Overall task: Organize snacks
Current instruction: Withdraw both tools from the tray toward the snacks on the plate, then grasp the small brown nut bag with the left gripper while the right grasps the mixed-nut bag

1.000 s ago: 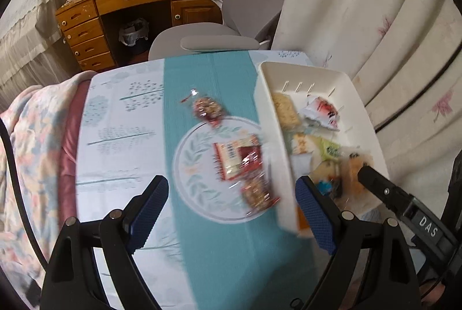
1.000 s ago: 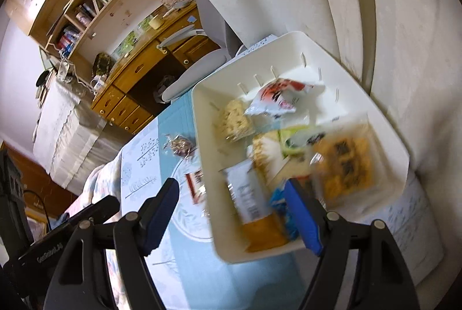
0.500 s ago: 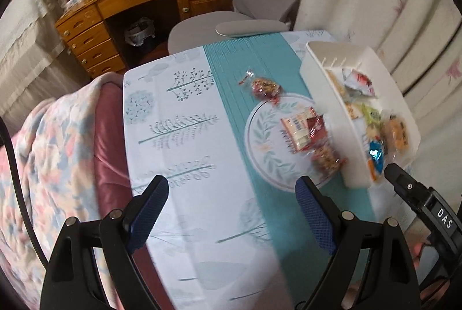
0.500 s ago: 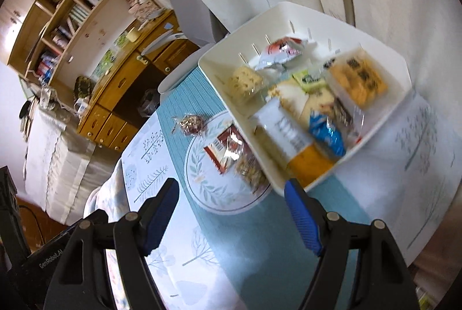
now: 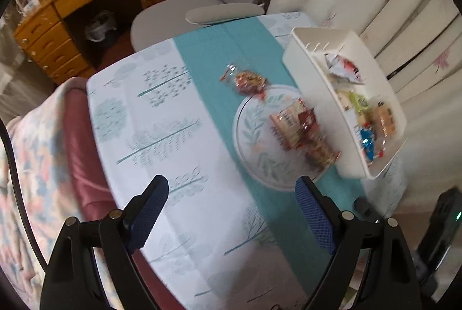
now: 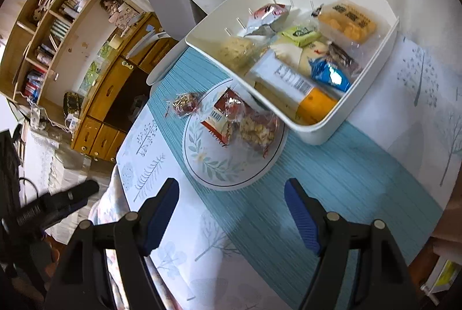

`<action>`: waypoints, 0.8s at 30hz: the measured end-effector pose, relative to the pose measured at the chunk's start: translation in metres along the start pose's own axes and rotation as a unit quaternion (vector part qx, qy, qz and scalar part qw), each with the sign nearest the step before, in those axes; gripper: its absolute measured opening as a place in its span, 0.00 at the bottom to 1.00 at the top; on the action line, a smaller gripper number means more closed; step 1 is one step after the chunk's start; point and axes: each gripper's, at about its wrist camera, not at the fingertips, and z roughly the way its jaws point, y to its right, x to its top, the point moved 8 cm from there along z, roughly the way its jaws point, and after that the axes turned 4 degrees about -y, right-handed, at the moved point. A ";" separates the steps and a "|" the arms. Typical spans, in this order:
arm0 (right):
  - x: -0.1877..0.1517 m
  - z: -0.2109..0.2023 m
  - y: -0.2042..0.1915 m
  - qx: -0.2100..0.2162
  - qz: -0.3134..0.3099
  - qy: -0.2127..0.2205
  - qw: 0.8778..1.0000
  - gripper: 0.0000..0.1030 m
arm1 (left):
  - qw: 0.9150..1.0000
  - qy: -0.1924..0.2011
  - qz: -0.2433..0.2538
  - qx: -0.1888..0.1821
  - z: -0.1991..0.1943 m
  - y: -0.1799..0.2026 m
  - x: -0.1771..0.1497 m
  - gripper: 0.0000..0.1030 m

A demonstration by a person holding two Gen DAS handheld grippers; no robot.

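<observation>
Both tongs point steeply down over a surface point(image 6: 361, 165) draped in a white cloth printed with pale trees and crossed by a ribbed teal runner. The left tongs point(image 5: 231, 213) hang with blue-padded jaws spread wide and nothing between them; the right tongs point(image 6: 231, 210) are likewise apart and empty.

The landmark is a round white plate with a leafy green border point(image 6: 219, 165), lying on the teal runner just beyond the tips of the right tongs and ahead of the left tongs, toward their right-hand jaw. On the plate rest a red crinkled snack packet with a barcode point(image 6: 225, 113) and, touching it, a clear wrapper of crumbly golden pieces point(image 6: 258, 131). Just off the plate's far rim, on the runner, lies a small twisted clear wrapper with red and brown contents point(image 6: 184, 105).

On the far side of the plate from the right tongs sits a white rectangular plastic bin with slotted walls point(image 6: 317, 133), one edge overlapping the plate's rim. It is packed with glossy packets: a blue foil one point(image 6: 329, 76), a green one point(image 6: 300, 34), a red-and-silver pouch point(image 6: 267, 16) and a clear pack of orange biscuits point(image 6: 349, 19).

Beyond the plate stand a grey padded chair point(image 5: 179, 18) and a wooden desk with drawers point(image 5: 86, 3).
</observation>
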 end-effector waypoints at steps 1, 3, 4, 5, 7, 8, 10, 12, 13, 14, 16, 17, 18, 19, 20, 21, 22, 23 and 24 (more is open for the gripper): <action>-0.002 0.003 0.000 -0.001 0.003 0.003 1.000 0.74 | 1.000 0.002 0.002 -0.001 0.004 -0.001 0.005 0.86; -0.003 0.009 -0.001 -0.003 0.007 0.010 1.000 0.74 | 1.000 0.009 0.008 -0.003 0.010 0.001 0.015 0.86; -0.003 0.011 -0.003 -0.006 0.009 0.014 1.000 0.74 | 1.000 0.012 0.013 -0.005 0.016 0.002 0.022 0.86; -0.002 0.015 -0.003 -0.010 0.012 0.020 1.000 0.74 | 1.000 0.013 0.015 -0.004 0.020 0.002 0.026 0.86; 0.002 0.022 -0.001 -0.025 0.021 0.029 0.999 0.74 | 1.000 0.018 0.022 -0.004 0.029 0.003 0.036 0.86; 0.004 0.025 0.000 -0.031 0.026 0.037 0.998 0.74 | 0.999 0.024 0.027 -0.004 0.036 0.004 0.042 0.86; 0.008 0.030 0.003 -0.047 0.031 0.050 0.997 0.74 | 0.999 0.031 0.033 -0.002 0.049 0.006 0.054 0.86; 0.013 0.034 0.004 -0.067 0.029 0.063 0.995 0.74 | 0.999 0.040 0.028 -0.004 0.059 0.004 0.061 0.86; 0.016 0.037 0.003 -0.076 0.025 0.071 0.994 0.74 | 0.998 0.048 0.028 -0.011 0.067 0.005 0.066 0.86; 0.019 0.041 0.003 -0.088 0.021 0.076 0.993 0.74 | 0.998 0.052 0.028 -0.014 0.072 0.005 0.069 0.86; 0.023 0.047 0.003 -0.100 0.018 0.086 0.991 0.74 | 0.998 0.056 0.033 -0.017 0.085 0.005 0.076 0.86; 0.024 0.051 0.004 -0.105 0.019 0.090 0.990 0.74 | 0.997 0.060 0.039 -0.019 0.094 0.007 0.082 0.86; 0.025 0.055 0.006 -0.108 0.020 0.092 0.990 0.74 | 0.997 0.064 0.043 -0.020 0.098 0.008 0.085 0.86; 0.026 0.060 0.007 -0.114 0.020 0.093 0.989 0.74 | 0.996 0.071 0.048 -0.022 0.104 0.010 0.090 0.86; 0.026 0.064 0.007 -0.119 0.020 0.093 0.988 0.74 | 0.995 0.081 0.057 -0.024 0.110 0.013 0.096 0.86; 0.027 0.069 0.008 -0.124 0.019 0.095 0.988 0.74 | 0.994 0.084 0.061 -0.024 0.114 0.015 0.099 0.86; 0.027 0.073 0.009 -0.134 0.017 0.097 0.986 0.74 | 0.994 0.089 0.066 -0.023 0.119 0.017 0.104 0.86; 0.028 0.076 0.009 -0.140 0.015 0.101 0.985 0.74 | 0.993 0.093 0.071 -0.021 0.125 0.019 0.109 0.86; 0.027 0.078 0.009 -0.142 0.013 0.104 0.984 0.74 | 0.993 0.092 0.073 -0.019 0.132 0.021 0.114 0.86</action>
